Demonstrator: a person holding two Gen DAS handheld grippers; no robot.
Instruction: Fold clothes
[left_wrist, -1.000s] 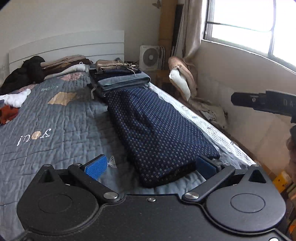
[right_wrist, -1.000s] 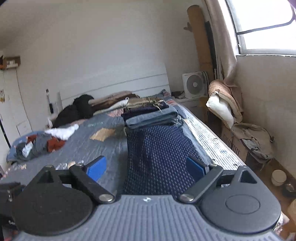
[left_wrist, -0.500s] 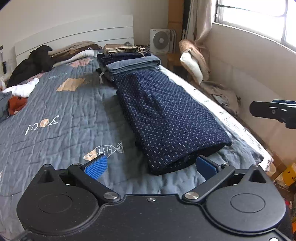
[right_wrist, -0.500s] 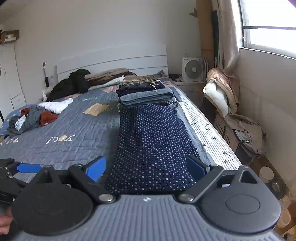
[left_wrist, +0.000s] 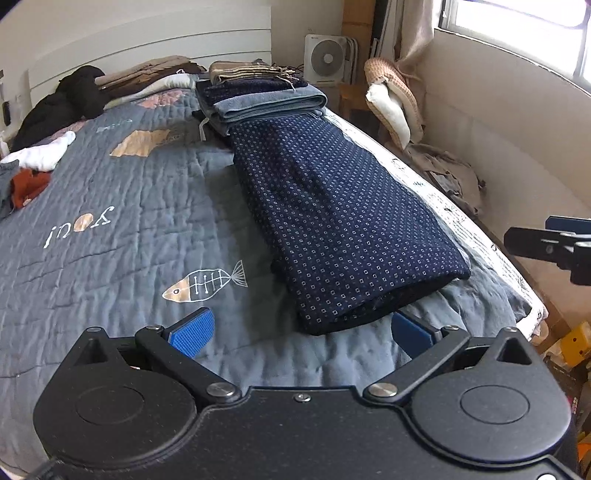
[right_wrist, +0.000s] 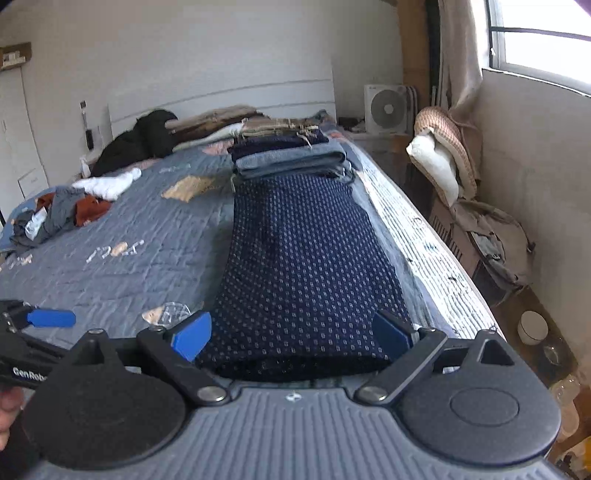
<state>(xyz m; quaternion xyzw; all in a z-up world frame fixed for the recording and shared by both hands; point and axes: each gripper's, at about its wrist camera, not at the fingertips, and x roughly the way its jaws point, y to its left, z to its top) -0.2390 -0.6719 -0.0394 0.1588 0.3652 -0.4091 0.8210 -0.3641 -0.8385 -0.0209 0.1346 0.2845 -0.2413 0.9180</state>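
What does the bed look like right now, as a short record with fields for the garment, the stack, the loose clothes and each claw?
garment: navy dotted garment, folded into a long strip, lying flat near the bed's window-side edge
stack: folded clothes piled at the strip's far end
loose clothes: unfolded heap at the far side of the quilt
left claw: open, empty, just short of the strip's near end
right claw: open, empty, straddling the strip's near end

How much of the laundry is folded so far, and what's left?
A stack of folded clothes sits near the headboard. The navy dotted garment lies folded into a long strip, probably awaiting another fold; the left gripper and right gripper are open, holding nothing. A loose pile remains unfolded.
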